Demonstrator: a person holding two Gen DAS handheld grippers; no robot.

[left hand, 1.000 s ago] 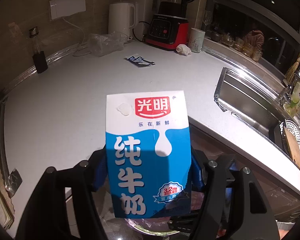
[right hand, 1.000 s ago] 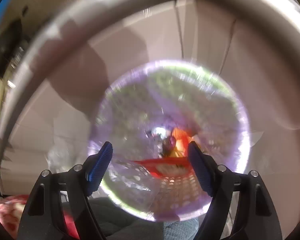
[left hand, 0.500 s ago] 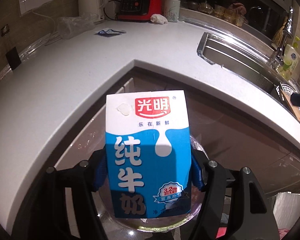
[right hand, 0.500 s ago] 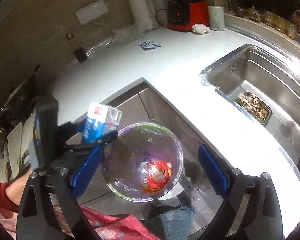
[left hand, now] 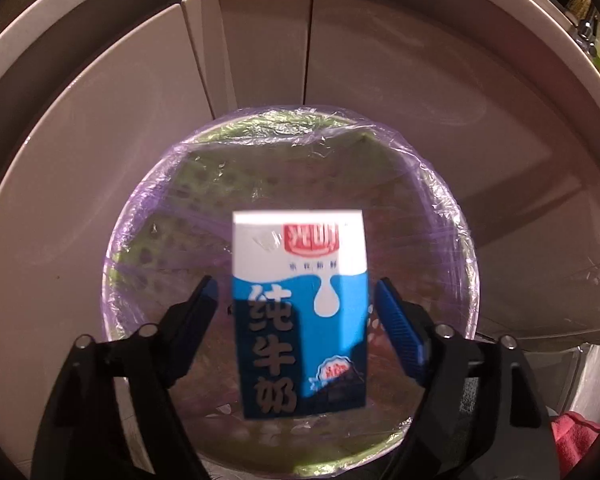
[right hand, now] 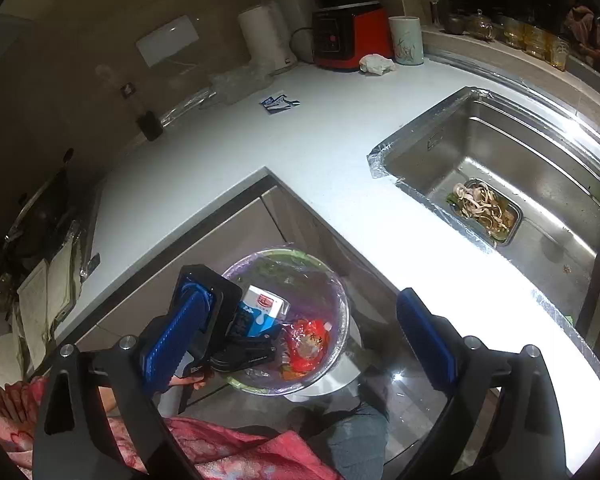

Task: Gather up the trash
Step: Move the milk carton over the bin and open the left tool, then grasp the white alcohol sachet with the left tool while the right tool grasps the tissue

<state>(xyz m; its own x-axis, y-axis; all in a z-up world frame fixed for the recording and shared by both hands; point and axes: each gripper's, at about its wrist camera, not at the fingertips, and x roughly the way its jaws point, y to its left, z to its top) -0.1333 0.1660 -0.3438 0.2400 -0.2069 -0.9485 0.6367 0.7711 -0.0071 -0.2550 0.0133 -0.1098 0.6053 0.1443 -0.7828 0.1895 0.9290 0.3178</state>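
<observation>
A blue and white milk carton (left hand: 300, 312) hangs blurred between the spread pads of my left gripper (left hand: 296, 320), with gaps on both sides, right above the mouth of a green bin lined with a purple bag (left hand: 148, 216). The carton (right hand: 260, 312) and the bin (right hand: 332, 280) also show in the right wrist view, with red trash (right hand: 308, 340) inside the bin. My right gripper (right hand: 300, 336) is open and empty, high above the bin.
The bin stands on the floor in the corner of the white counter (right hand: 204, 160). On the counter lie a blue wrapper (right hand: 278, 102), a crumpled tissue (right hand: 376, 64) and a plastic bag (right hand: 236, 80). A sink (right hand: 500, 160) holding a food tray is at the right.
My left gripper tilted down from the counter to over the bin and opened; the carton is loose. My right gripper rose out of the bin and stays high.
</observation>
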